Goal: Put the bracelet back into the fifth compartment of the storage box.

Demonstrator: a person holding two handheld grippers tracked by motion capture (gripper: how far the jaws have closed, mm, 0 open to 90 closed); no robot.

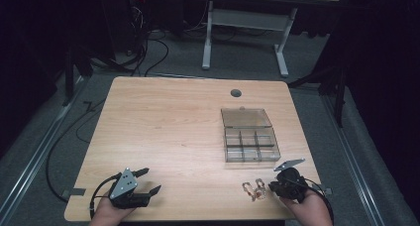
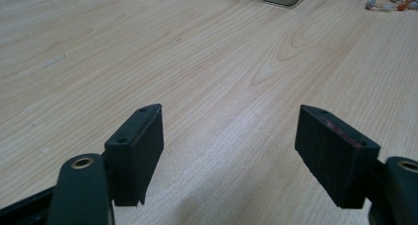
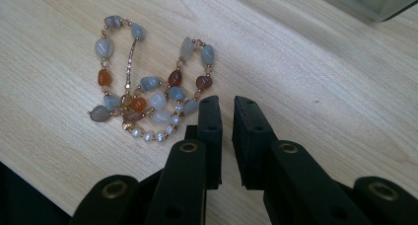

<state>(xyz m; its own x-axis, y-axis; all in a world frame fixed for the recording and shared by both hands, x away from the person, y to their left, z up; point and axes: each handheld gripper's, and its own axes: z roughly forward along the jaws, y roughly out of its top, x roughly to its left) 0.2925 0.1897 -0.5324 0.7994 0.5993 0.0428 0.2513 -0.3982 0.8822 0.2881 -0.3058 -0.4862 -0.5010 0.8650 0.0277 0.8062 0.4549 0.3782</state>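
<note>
My right gripper [image 3: 226,106]: jaws narrow, nothing between.
Bead bracelet [image 3: 148,87]: just left of my tips.
My left gripper [image 2: 229,136]: wide, empty.

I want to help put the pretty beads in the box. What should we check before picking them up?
1. Bead bracelet lies free on the table: ok.
2. Right gripper beside the beads, nothing between its fingers: ok.
3. Right fingers wide enough to take the beads: not ok, only a narrow gap.
4. Clear box has its lid open: ok.
5. Box compartments free of other things: cannot tell.
6. Left gripper open and away from the beads: ok.
</note>
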